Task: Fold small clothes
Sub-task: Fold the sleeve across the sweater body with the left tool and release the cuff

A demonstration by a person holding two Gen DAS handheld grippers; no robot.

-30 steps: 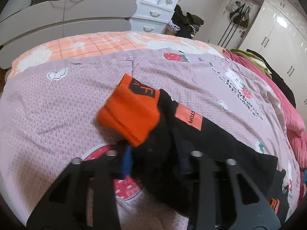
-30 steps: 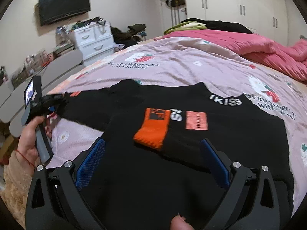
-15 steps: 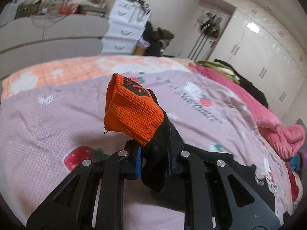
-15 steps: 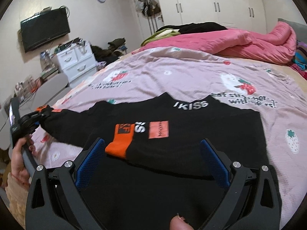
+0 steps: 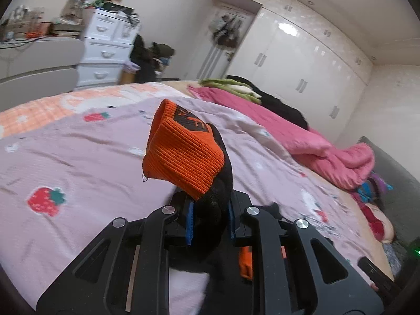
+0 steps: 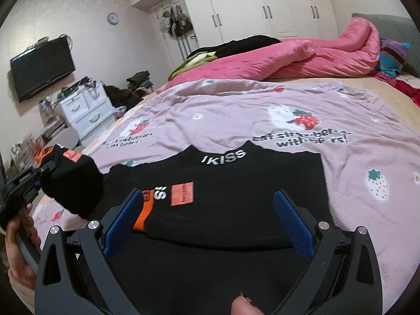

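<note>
Sleeve now off bed in left gripper's closed fingers; right gripper's fingers apart.

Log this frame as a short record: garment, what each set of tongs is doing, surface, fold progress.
garment: black sweater with orange cuffs, white "KISS" lettering at the collar
left tongs: shut on the sleeve just behind its orange cuff, lifted off the bed
right tongs: open, nothing between the pads, above the sweater's body
surface: pink strawberry-print bedspread
fold progress: one sleeve already folded across the chest; the other in the left tongs
</note>
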